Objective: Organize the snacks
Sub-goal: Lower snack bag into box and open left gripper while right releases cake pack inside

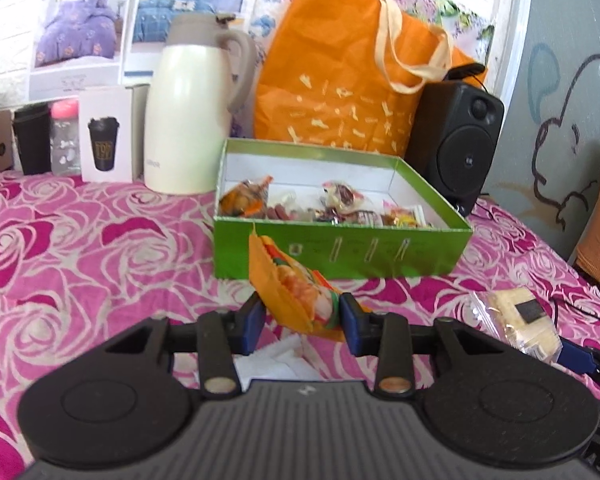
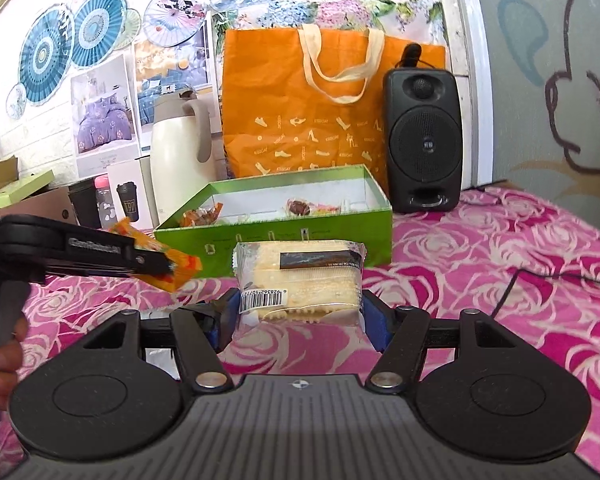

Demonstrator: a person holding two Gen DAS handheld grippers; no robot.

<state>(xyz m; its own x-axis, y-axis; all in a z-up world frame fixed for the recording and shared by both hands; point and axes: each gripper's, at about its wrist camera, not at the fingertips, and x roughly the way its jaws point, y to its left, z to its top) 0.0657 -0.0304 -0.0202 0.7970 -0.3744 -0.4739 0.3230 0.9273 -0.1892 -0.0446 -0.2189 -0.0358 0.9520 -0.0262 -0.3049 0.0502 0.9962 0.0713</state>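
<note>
My left gripper (image 1: pixel 303 318) is shut on an orange snack packet (image 1: pixel 296 284) and holds it above the pink cloth, just in front of the green box (image 1: pixel 340 248). The box is open and holds several wrapped snacks (image 1: pixel 340 200). My right gripper (image 2: pixel 298 314) is shut on a clear-wrapped pale cake pack (image 2: pixel 300 276) with a barcode label, held in front of the green box (image 2: pixel 276 236). The left gripper (image 2: pixel 156 264) with its orange packet (image 2: pixel 180 268) shows at the left of the right wrist view. The cake pack (image 1: pixel 520 320) shows at the right of the left wrist view.
Behind the box stand an orange tote bag (image 1: pixel 348 80), a black speaker (image 1: pixel 456 140), a cream thermos jug (image 1: pixel 192 120) and a white cup carton (image 1: pixel 108 136). A white wrapper (image 1: pixel 276 360) lies on the rose-patterned cloth (image 1: pixel 80 260) under the left gripper. A black cable (image 2: pixel 540 276) runs at the right.
</note>
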